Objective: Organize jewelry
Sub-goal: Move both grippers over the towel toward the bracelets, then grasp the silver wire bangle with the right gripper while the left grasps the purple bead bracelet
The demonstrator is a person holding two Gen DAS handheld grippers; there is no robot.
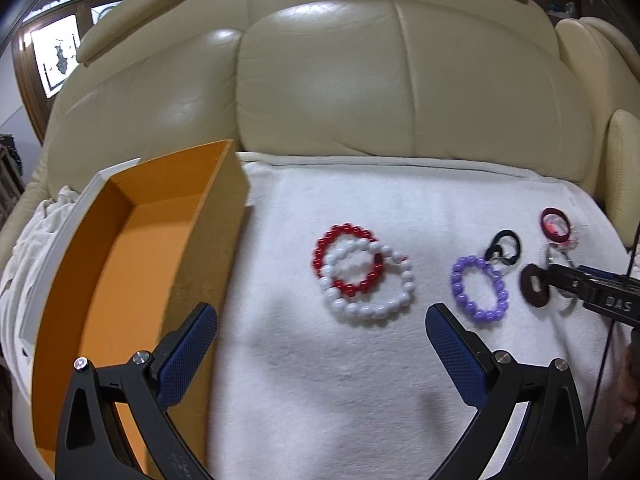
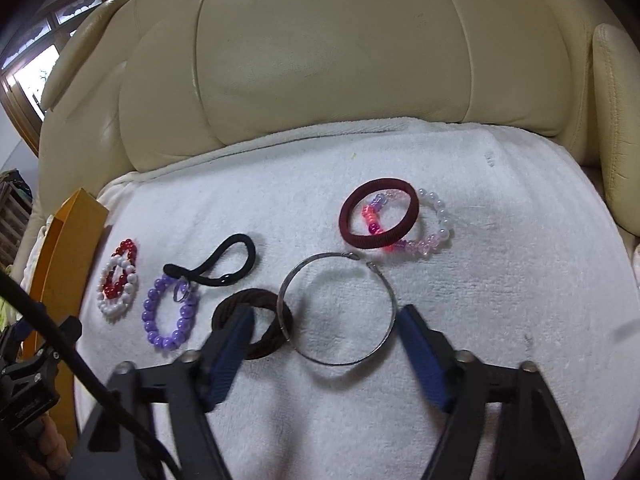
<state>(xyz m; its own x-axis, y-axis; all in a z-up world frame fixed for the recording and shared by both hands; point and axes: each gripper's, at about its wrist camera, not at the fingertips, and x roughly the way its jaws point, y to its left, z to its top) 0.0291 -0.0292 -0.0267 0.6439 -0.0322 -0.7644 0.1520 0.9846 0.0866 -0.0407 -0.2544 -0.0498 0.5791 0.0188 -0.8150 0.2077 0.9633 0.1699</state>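
Blue-padded fingers (image 1: pixel 188 356) of the left gripper (image 1: pixel 320 344) stood spread wide with nothing between them, held over the white terry towel (image 1: pixel 320 380) near an orange cardboard box (image 1: pixel 132 264) whose long axis ran from near to far along the towel's left edge. Across on the right, the right gripper (image 2: pixel 324 356) also had its jaws parted wide, straddling a thin silver wire bangle (image 2: pixel 340 308) without visibly pressing it; its left finger (image 2: pixel 228 344) overlapped a dark brown twisted hair tie (image 2: pixel 256 324) that touched the bangle's left side. On that gripper's black body, seen from the left camera, the letters "DAS" could be read. The bangle lay flat, its open gap turned to the far side. Left of the brown tie lay a purple bead bracelet (image 2: pixel 170 316), round and glossy, with a small metal ring (image 2: pixel 182 294) at its far edge and a black elastic hair tie (image 2: pixel 224 264) drawn into a long loop slanting far-right. Further left, a red bead bracelet (image 1: pixel 346 260) and a white pearl bracelet (image 1: pixel 368 280) overlapped beside the box. Far right, a maroon fabric hair tie (image 2: pixel 378 214) lay over a bracelet of clear, pink and pearly beads (image 2: pixel 428 228). Behind all this rose a cream leather sofa back (image 1: pixel 360 80), smooth and puffy.
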